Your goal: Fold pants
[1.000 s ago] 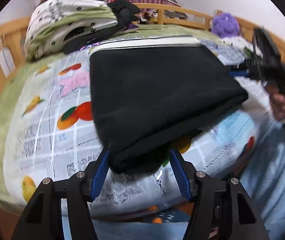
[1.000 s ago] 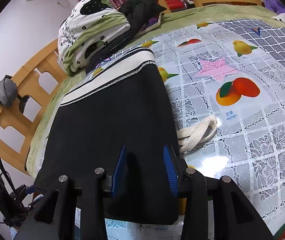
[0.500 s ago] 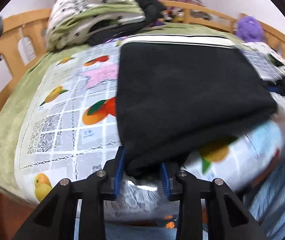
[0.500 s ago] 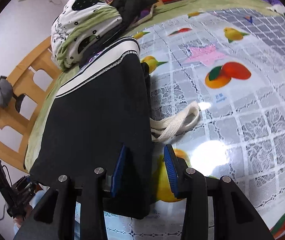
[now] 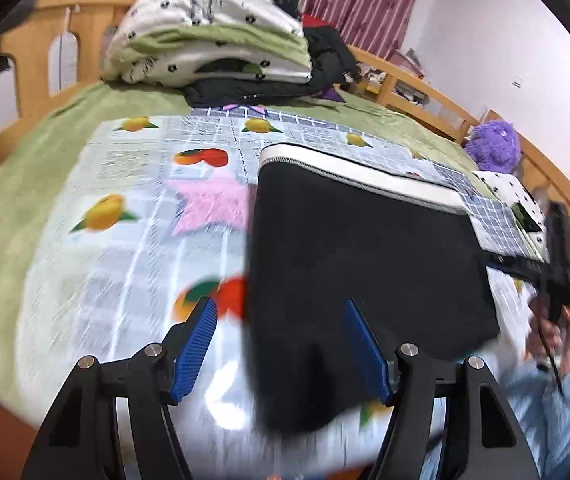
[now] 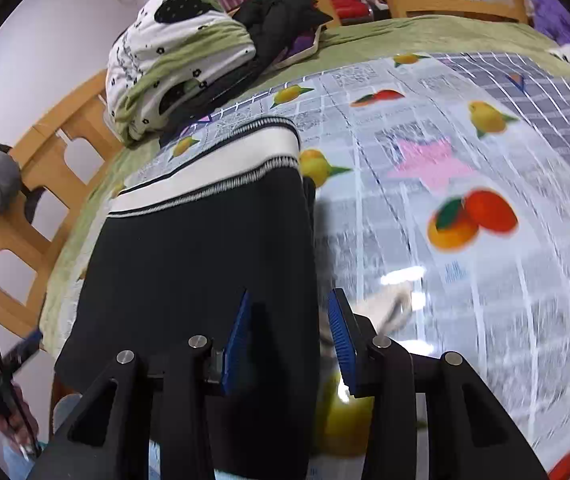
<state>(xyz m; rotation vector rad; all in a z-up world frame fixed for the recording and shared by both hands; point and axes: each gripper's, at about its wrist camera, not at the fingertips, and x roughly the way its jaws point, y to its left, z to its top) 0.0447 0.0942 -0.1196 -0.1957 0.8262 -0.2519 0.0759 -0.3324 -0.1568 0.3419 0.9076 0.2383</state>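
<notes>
The black pants (image 5: 365,260) lie folded flat on the fruit-print sheet, with the white striped waistband (image 5: 357,168) at the far end. My left gripper (image 5: 280,308) hovers over their near left edge. Its jaws are opening wide, and the cloth's edge lies between them without either pad pressing on it. In the right wrist view the pants (image 6: 197,260) fill the left half. My right gripper (image 6: 289,300) straddles their right edge, half open, with a gap between the cloth and its right pad. A cream drawstring (image 6: 395,304) pokes out beside that finger.
A bundled white and green quilt (image 5: 213,40) and dark clothes (image 5: 325,56) are piled at the head of the bed. A wooden rail (image 6: 65,152) rings the bed. A purple plush (image 5: 493,144) sits far right. A person's hand (image 5: 553,324) and a light blue sleeve show at right.
The left jaws squeezed the pants' near corner half a second ago and have since spread wide and let go. That gripper has also moved left and rolled. The right gripper shifted to the pants' right edge.
</notes>
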